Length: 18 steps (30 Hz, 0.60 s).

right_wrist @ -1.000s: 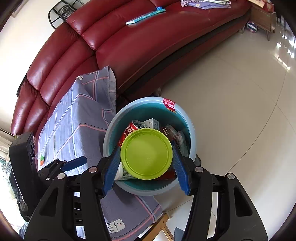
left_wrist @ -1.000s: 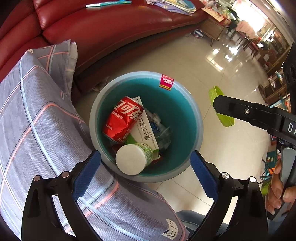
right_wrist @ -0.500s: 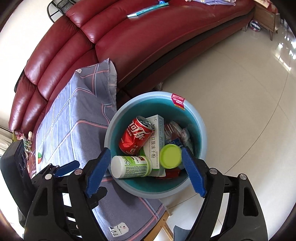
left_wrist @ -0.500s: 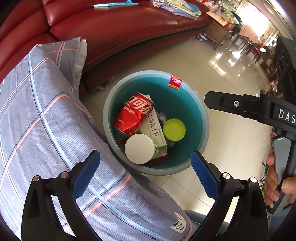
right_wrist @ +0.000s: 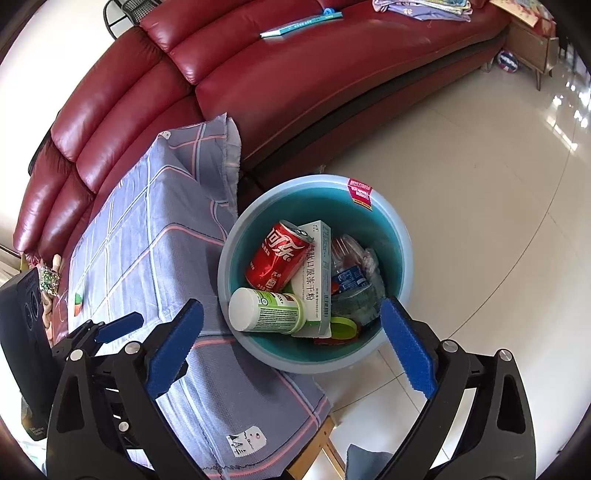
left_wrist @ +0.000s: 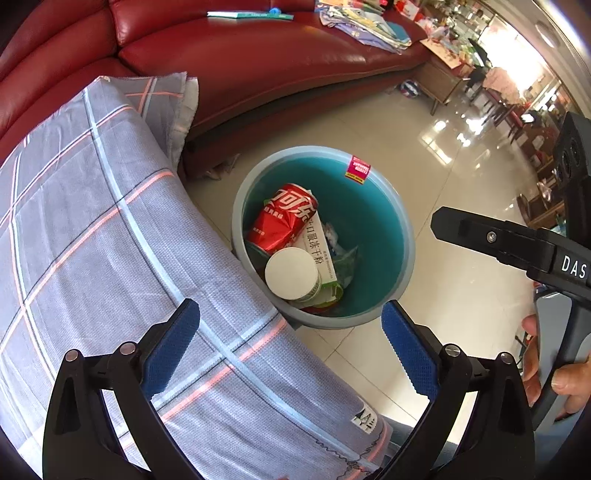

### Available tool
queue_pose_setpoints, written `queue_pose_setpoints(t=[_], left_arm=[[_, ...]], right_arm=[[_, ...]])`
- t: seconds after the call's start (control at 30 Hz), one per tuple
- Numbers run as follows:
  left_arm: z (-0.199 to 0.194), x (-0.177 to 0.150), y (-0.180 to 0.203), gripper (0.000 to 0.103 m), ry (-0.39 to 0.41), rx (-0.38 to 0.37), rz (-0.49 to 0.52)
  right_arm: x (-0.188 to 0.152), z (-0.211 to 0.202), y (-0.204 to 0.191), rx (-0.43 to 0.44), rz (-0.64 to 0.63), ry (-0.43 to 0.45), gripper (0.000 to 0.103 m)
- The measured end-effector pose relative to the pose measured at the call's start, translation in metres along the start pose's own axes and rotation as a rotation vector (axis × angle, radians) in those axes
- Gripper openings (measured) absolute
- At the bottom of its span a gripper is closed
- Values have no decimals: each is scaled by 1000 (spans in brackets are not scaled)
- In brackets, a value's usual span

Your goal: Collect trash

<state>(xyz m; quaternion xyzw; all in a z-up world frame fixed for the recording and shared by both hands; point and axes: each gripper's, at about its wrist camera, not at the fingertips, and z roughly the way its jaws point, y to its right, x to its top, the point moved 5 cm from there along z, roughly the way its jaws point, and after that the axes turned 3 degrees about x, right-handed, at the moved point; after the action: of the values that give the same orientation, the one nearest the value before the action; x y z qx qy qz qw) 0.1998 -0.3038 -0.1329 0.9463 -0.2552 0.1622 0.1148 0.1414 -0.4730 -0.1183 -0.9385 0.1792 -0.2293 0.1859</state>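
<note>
A teal bin (right_wrist: 391, 221) (left_wrist: 373, 199) stands on the floor beside a cloth-covered table. Inside lie a red soda can (right_wrist: 277, 256) (left_wrist: 282, 218), a white box (right_wrist: 314, 280), a green-labelled white bottle (right_wrist: 266, 310) (left_wrist: 291, 273), a crumpled plastic bottle (right_wrist: 351, 277) and a green lid (right_wrist: 341, 326). My right gripper (right_wrist: 291, 345) hovers over the bin's near rim, its jaws opening wide with nothing between them. My left gripper (left_wrist: 290, 350) is open and empty above the table edge. One right-gripper finger (left_wrist: 491, 236) shows in the left wrist view.
A grey plaid cloth (left_wrist: 92, 240) covers the table left of the bin. A red leather sofa (right_wrist: 258, 81) curves behind, with a book (right_wrist: 301, 24) and folded cloths on its seat. Glossy floor tiles (right_wrist: 480, 184) spread to the right. A person's hand (left_wrist: 554, 380) grips the right handle.
The right gripper's jaws spread and let go of the green lid, which dropped into the bin and settled near the front. Both grippers drew back a little from the bin.
</note>
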Motion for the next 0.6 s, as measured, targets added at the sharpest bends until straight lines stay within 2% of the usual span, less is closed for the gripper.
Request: queue_pose_setpoints(t=[0.07, 0.33, 0.6], left_arm=[[-7, -5, -6, 99, 9, 15, -9], [-36, -26, -29, 99, 59, 44, -51], [-79, -58, -46, 99, 157, 111, -68]], right_arm=[[-3, -5, -6, -5, -14, 9, 96], [-23, -31, -30, -89, -113, 46, 96], [-61, -57, -58, -191, -236, 99, 96]])
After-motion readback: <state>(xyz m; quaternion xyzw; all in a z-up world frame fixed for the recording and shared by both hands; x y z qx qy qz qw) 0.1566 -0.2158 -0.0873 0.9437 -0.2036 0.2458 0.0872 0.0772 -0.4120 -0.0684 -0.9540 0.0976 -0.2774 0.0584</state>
